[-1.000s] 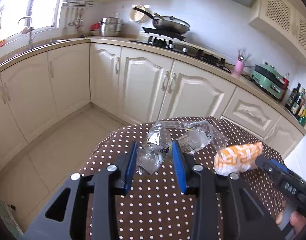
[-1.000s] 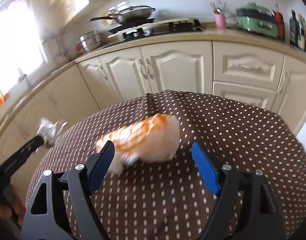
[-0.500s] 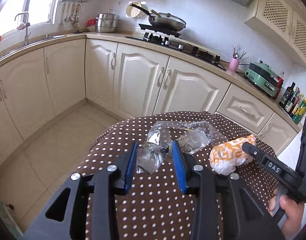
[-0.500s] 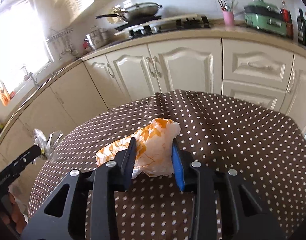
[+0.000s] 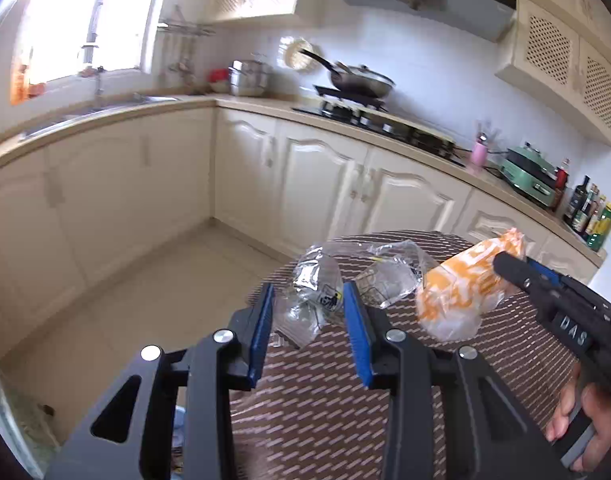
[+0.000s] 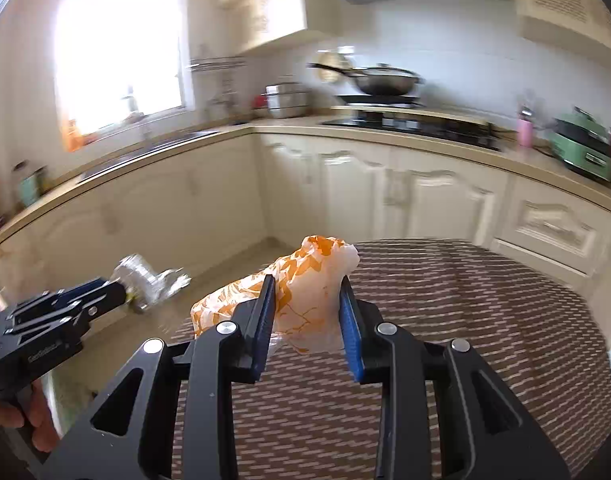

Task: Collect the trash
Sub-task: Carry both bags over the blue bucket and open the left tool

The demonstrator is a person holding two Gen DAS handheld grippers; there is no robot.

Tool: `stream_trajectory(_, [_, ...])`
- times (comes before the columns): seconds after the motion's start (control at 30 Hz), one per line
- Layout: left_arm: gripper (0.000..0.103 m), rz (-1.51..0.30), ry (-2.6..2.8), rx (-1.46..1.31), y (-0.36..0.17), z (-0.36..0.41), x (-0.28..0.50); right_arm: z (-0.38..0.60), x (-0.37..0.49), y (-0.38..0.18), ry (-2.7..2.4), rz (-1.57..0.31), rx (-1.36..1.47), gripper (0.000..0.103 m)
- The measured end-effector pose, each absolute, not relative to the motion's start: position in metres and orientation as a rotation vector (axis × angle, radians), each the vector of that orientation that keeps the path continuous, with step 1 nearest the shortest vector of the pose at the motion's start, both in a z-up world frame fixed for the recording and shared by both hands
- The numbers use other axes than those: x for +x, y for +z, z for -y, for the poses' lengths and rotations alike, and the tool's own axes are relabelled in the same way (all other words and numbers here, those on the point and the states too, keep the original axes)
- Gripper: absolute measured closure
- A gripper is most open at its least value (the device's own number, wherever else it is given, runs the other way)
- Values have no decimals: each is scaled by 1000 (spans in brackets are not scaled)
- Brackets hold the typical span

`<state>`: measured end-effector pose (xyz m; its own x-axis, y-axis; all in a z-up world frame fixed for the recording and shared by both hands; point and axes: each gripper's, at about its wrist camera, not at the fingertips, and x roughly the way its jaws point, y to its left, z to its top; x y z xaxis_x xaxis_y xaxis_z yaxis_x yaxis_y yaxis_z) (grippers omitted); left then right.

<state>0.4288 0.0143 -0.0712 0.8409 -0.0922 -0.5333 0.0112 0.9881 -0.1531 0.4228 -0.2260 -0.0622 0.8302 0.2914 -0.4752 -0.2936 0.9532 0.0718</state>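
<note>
Cream cabinets (image 5: 321,184) beyond dotted tablecloth (image 5: 329,400)

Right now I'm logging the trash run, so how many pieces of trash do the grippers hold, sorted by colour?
Clear crumpled plastic bag, in the left gripper: 1
Orange-and-white wrapper, in the right gripper: 1
Total: 2

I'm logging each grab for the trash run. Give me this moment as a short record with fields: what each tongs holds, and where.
left tongs: shut on clear plastic wrapper
right tongs: just closed, shut on orange-and-white bag
surface below: table with brown dotted cloth
position: both pieces lifted off the cloth
backdrop: cream kitchen cabinets, pan on the stove
</note>
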Motion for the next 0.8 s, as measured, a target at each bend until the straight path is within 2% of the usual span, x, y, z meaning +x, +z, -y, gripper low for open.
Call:
stream_trajectory(0.4, [69,-561,183,-127,-98,-144,358,48,380,-100,564,-556,-107,74])
stream_trajectory(0.6, [69,-623,233,-193,-143,-203,348,-18,374,-144,612,-618,-151,74])
stream_trajectory(0.8, [69,-737,250,-254,-212,-238,350,-57,374,-207,609,-713,-224,74])
